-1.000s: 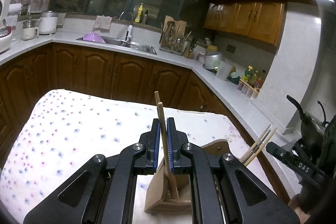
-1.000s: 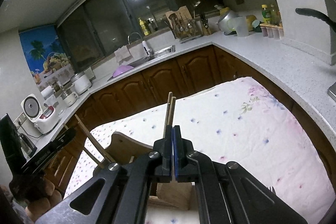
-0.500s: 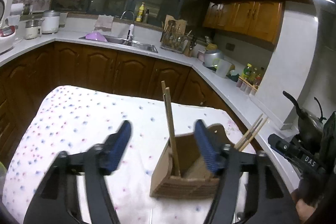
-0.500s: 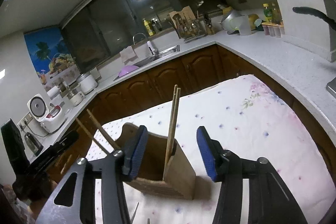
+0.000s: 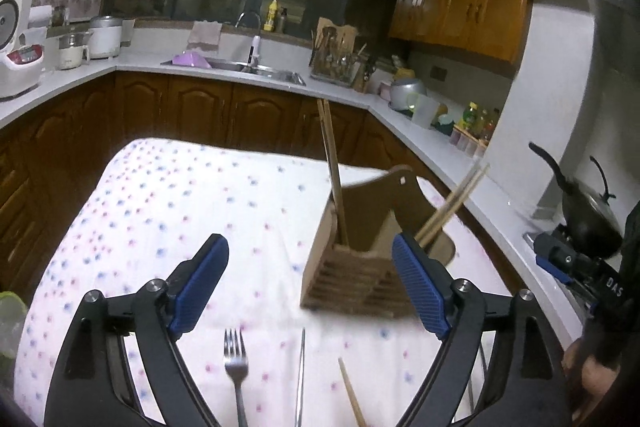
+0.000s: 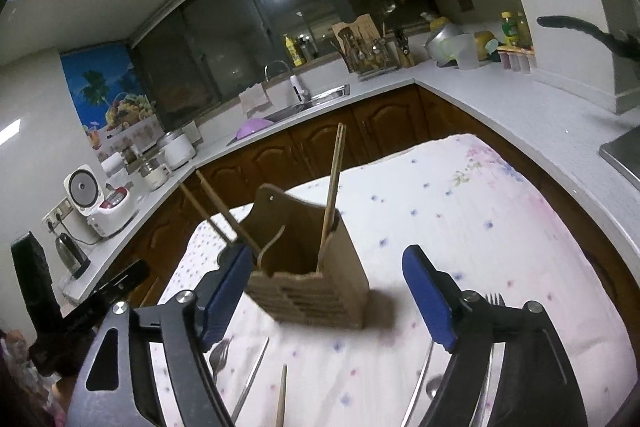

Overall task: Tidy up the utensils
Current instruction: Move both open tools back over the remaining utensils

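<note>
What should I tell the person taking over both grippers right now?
Left hand-held gripper: open, empty. Right hand-held gripper: open, empty.
Brown wooden utensil holder stands on the flowered tablecloth.
Done: two pairs of wooden chopsticks are in it, one upright, one leaning.
Left: the silver fork, a thin metal utensil and a loose wooden chopstick lie on the cloth nearer the grippers; other cutlery is partly hidden behind the right gripper.

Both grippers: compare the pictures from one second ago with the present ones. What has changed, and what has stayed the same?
The left gripper and right gripper, each shut on a pair of chopsticks a second ago, have opened, let go and drawn back. Both pairs now stand free in the wooden holder. Loose utensils have come into view, including a fork. The holder and the tablecloth stayed put.
</note>
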Demonstrator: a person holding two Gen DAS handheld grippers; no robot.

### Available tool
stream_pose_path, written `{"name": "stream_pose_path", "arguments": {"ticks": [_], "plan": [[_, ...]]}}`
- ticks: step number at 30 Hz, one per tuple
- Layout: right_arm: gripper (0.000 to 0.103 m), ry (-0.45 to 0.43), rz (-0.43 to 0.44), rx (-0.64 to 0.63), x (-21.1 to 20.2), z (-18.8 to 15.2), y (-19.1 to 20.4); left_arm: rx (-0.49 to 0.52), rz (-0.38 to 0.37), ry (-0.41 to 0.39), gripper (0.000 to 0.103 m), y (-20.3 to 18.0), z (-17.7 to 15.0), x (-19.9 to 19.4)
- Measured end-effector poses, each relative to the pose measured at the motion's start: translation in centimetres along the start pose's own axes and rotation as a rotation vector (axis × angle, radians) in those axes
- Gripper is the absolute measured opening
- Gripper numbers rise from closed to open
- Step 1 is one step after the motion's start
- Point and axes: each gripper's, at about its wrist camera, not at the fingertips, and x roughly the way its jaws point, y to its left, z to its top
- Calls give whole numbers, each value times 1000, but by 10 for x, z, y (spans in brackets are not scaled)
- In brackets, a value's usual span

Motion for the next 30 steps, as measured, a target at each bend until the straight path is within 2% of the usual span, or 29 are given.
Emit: {"name": "stream_pose_path", "arguments": {"ticks": [8, 19, 30], "plan": [[86, 23, -32, -51, -21, -32, 4, 4, 11, 67, 90, 4, -32, -11], [87, 90, -83, -75, -36, -79, -5, 10, 28, 120, 90, 9, -66, -28], [86, 149, -101, -71, -39, -105, -16, 16, 38, 197, 90, 11, -97, -30]]}}
